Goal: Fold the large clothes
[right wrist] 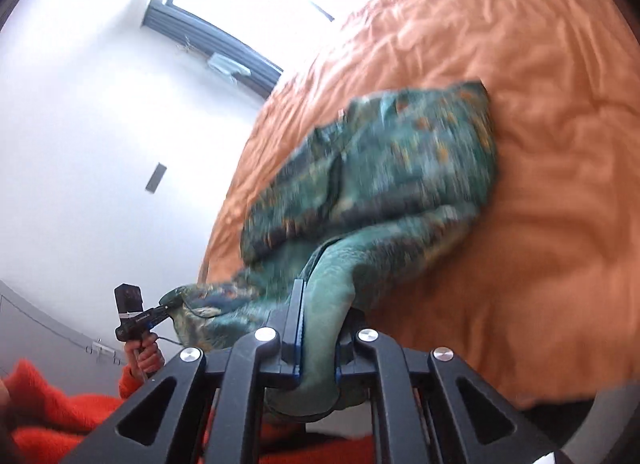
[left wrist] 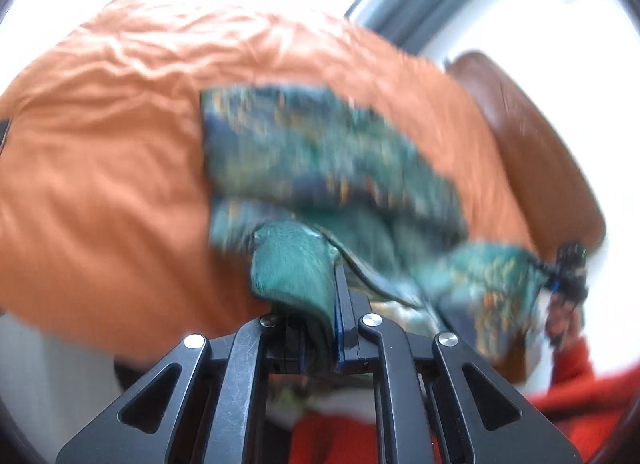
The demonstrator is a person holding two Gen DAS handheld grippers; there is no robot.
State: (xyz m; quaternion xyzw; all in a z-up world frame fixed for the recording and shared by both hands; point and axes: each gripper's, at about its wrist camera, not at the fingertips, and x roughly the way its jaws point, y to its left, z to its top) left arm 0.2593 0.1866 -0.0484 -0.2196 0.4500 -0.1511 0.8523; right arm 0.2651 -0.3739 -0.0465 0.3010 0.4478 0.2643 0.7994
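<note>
Orange-covered bed [left wrist: 100, 184] bears the teal patterned garment [left wrist: 320, 152].

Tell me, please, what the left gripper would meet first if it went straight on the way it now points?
Probably the garment itself: the left gripper is shut on one edge of it, and the rest lies just ahead on the orange bedspread. Blur makes depth uncertain.

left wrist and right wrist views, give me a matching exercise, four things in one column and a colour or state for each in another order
Things:
1. bedspread
2. garment
3. left claw
4. sleeve

Colour or state:
A. shut on green cloth
B. fuzzy red
C. plain orange, wrinkled
D. green with orange flecks, partly lifted off the bed

Pairs: 1-C, 2-D, 3-A, 4-B
</note>
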